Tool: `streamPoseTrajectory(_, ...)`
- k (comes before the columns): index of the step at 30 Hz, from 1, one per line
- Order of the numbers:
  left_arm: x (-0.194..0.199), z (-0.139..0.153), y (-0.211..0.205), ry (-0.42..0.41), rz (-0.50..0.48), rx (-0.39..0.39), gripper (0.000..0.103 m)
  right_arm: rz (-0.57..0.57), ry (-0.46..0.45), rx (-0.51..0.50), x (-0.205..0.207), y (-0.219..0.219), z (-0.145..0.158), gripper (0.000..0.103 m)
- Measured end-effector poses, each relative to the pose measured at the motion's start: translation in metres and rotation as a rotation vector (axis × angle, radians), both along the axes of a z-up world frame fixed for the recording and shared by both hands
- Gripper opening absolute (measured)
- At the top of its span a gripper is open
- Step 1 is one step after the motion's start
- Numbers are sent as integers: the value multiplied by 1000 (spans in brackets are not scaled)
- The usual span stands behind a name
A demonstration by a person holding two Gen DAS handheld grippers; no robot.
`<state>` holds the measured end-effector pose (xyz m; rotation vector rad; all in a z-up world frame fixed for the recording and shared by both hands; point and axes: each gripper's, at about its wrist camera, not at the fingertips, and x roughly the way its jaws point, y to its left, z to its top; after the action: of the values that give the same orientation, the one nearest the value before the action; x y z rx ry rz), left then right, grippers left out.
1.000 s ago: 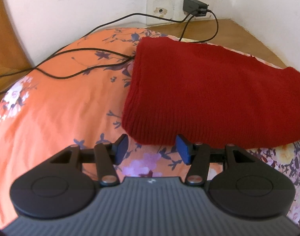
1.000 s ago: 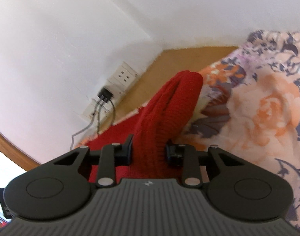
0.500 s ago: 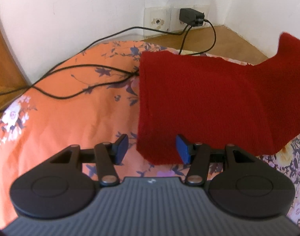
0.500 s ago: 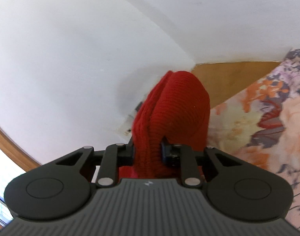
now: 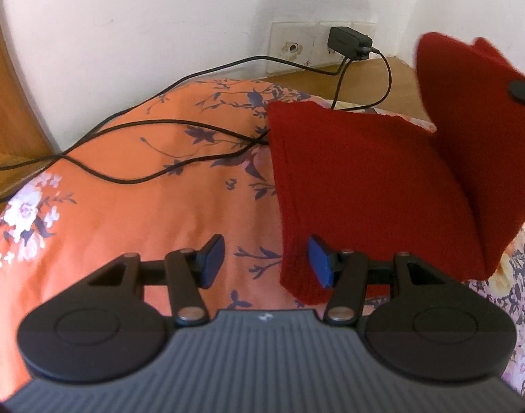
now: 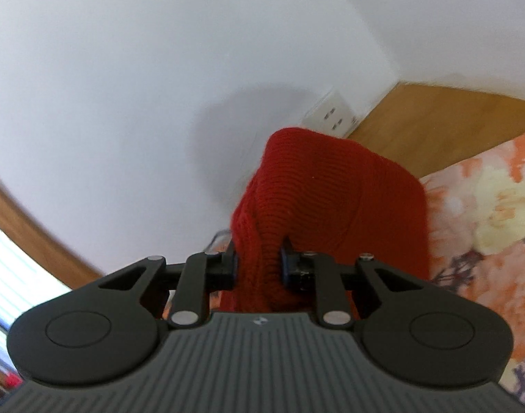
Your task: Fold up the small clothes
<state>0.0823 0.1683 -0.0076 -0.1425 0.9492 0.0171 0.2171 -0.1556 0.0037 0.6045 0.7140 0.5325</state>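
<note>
A red knitted garment [image 5: 359, 186] lies on the orange floral bedspread [image 5: 131, 213], its right end lifted high in the air. My right gripper [image 6: 259, 263] is shut on that raised end of the red garment [image 6: 331, 192], bunching the knit between the pads. A dark part of the right gripper shows against the lifted fabric at the right edge of the left wrist view. My left gripper [image 5: 266, 261] hovers open just above the bedspread, its right fingertip [image 5: 319, 265] at the garment's near left corner, nothing between the fingers.
Black cables [image 5: 152, 130] trail over the bedspread from a charger [image 5: 348, 41] plugged into a wall socket plate [image 5: 297, 44]. White walls meet in a corner behind, with a wooden ledge [image 6: 452, 120] along the bed. A wooden frame [image 5: 7, 79] stands at the left.
The right gripper has carried the garment's right end up off the bed and leftward, over the flat part. The left gripper shifted left, its view drawing closer to the garment's left edge.
</note>
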Motion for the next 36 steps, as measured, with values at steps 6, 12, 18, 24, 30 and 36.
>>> streamPoseTrajectory(6,-1,0,9,-3,-7,-34,56,74,11,-142,6,60,-19,23)
streamPoseTrajectory(12,-4,2,16,-15,-8,-43,55,117,29,-215,12,96,-48,26)
streamPoseTrajectory(18,-3,6,19,-33,-16,-51,56,133,15,-187,7,104,-53,56)
streamPoseTrajectory(24,2,16,10,-70,-50,-59,56,134,-6,-146,-9,97,-41,67)
streamPoseTrajectory(30,11,24,-6,-98,-76,-79,56,96,-43,-127,-30,72,-26,71)
streamPoseTrajectory(36,26,32,-16,-126,-81,-132,56,-7,-66,-146,-41,34,-17,72)
